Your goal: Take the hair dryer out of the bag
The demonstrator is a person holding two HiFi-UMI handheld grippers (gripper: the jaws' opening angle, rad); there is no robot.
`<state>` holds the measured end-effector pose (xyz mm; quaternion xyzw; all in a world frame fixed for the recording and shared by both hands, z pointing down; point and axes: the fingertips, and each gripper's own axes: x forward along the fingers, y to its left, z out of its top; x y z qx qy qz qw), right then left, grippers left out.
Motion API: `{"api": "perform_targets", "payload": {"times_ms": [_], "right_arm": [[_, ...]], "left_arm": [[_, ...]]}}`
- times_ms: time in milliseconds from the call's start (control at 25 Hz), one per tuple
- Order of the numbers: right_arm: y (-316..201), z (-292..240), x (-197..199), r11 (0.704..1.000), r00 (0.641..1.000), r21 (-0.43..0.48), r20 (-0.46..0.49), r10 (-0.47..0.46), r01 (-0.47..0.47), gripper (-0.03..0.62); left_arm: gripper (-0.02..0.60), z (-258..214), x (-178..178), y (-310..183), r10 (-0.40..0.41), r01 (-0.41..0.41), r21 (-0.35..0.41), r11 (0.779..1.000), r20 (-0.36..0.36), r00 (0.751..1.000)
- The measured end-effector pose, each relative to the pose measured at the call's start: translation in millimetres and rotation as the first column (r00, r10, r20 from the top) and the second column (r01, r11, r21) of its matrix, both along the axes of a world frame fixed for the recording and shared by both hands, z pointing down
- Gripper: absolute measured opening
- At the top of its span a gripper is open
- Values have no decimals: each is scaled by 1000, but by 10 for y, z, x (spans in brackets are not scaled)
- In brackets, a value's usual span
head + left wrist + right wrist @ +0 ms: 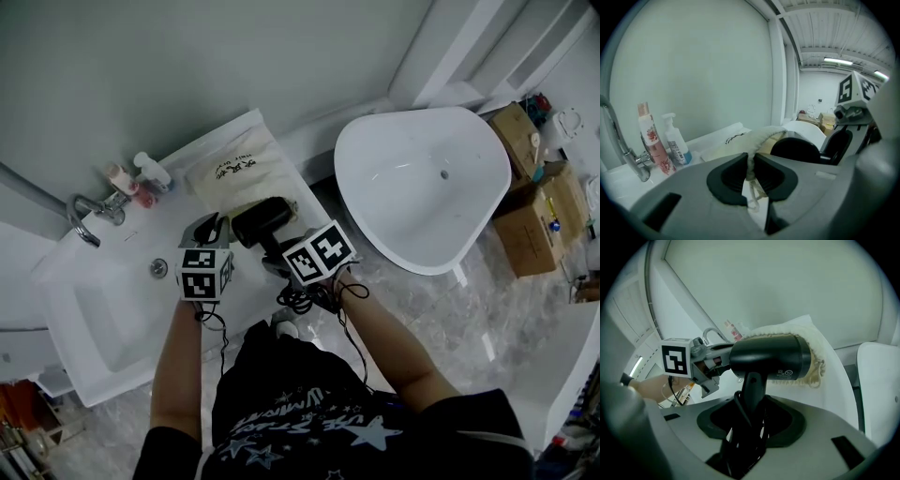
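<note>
At the left, the left gripper [751, 171] was clenched on a gathered fold at the mouth of the bag [761, 136], with the cream cloth and its drawstring pinched between jaws that stood almost together. The rest of the bag lay flat on the counter [248, 277], reaching away from the person toward the wall. Just right of that gripper was the hair dryer [771, 357], lifted above the counter and mostly clear of the cloth. Its black barrel ran crosswise in the right gripper view, and the far end sat at the frilled mouth of the bag, touching it or just inside; which of the two could not be told. The handle hung down from the barrel into the right gripper [749, 416], whose jaws stood partly apart and grasped the handle together with the bunched cord [740, 427]. The right hand was thus the one on the dryer, the left the one anchoring the bag. The next move probably depended on drawing the barrel along its own axis, away from the held mouth
</note>
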<state>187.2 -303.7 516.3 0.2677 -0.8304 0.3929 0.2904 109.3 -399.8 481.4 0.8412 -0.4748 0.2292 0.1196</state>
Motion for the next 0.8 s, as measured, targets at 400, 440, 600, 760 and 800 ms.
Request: {"api": "perform_targets", "payload": {"times_ms": [400,440,600,760,800], "right_arm": [[175,-424,294,986,967,55,212,142,-157,175],[189,-429,320,982,959,52,228,168,-184,175],[297,-445,323,964,948,84,221,229,-253,175],[429,-495,242,940,928,99,225,298,-326,175],[467,-518,230,932,920,102,231,318,-348,175]], "left_arm": [[54,239,16,117,10,-8,-40,999,58,998],[55,263,19,149,17,-15,-45,999,53,998],[64,352,48,285,74,-72,-63,995,35,997],[191,382,49,399,142,-141,-63,988,18,990],[207,372,47,432,154,-153,-57,987,11,988]]}}
